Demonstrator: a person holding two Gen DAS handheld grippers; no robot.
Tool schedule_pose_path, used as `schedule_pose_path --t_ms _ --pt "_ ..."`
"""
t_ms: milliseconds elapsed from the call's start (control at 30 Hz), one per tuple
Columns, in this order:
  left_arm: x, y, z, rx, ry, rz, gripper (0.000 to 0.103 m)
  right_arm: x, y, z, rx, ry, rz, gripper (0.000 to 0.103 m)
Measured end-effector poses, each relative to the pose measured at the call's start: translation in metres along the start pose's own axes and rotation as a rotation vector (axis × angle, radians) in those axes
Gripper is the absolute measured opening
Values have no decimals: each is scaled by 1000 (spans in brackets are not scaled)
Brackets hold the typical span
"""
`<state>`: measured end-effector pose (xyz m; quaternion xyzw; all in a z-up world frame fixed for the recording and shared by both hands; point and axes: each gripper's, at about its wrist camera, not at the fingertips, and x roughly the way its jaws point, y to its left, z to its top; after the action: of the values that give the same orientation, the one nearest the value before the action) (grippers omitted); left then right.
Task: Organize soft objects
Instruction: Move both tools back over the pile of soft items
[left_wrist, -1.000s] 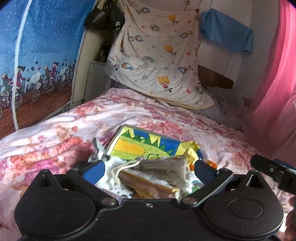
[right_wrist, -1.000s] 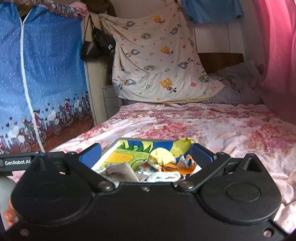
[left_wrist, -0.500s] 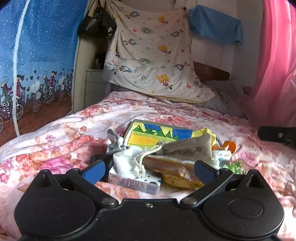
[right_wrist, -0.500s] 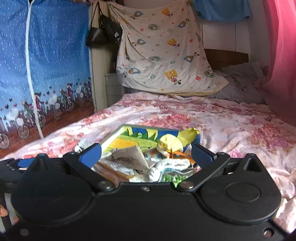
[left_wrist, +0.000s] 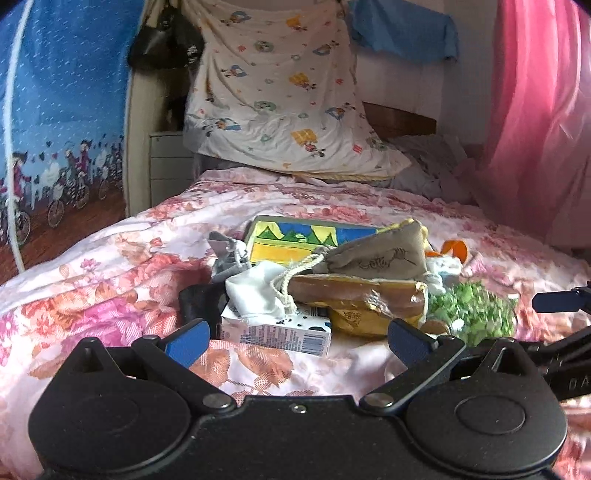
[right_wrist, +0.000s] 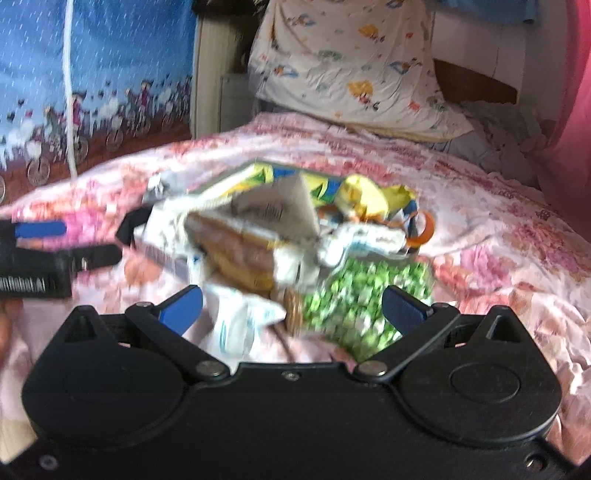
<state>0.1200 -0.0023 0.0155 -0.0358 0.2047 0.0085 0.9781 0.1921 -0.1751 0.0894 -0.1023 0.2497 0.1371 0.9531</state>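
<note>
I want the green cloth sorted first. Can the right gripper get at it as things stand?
Probably yes: the green cloth lies just ahead of the open right gripper, uncovered at its near edge, though a small brown object sits beside it.

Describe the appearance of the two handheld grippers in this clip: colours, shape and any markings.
Both are matte black. The left gripper and right gripper each have a wide body with two round lobes, silver pivot rivets, angled linkage arms and blue pads on the fingers. In the right wrist view, white lettering, too blurred to read, shows on the left gripper's side. No sleeves are visible.
</note>
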Motion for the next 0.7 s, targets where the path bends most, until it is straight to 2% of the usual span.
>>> schedule_pose_path --t_ms 267,500,700 --pt "8 -11 -3 152 30 40 102 4 22 -13 -40 70 52 102" --pt "17 -5 -6 147 80 53 102 11 24 -18 -30 88 60 102" --pt "19 -7 -3 175 65 60 102 24 21 -22 -7 100 72 102"
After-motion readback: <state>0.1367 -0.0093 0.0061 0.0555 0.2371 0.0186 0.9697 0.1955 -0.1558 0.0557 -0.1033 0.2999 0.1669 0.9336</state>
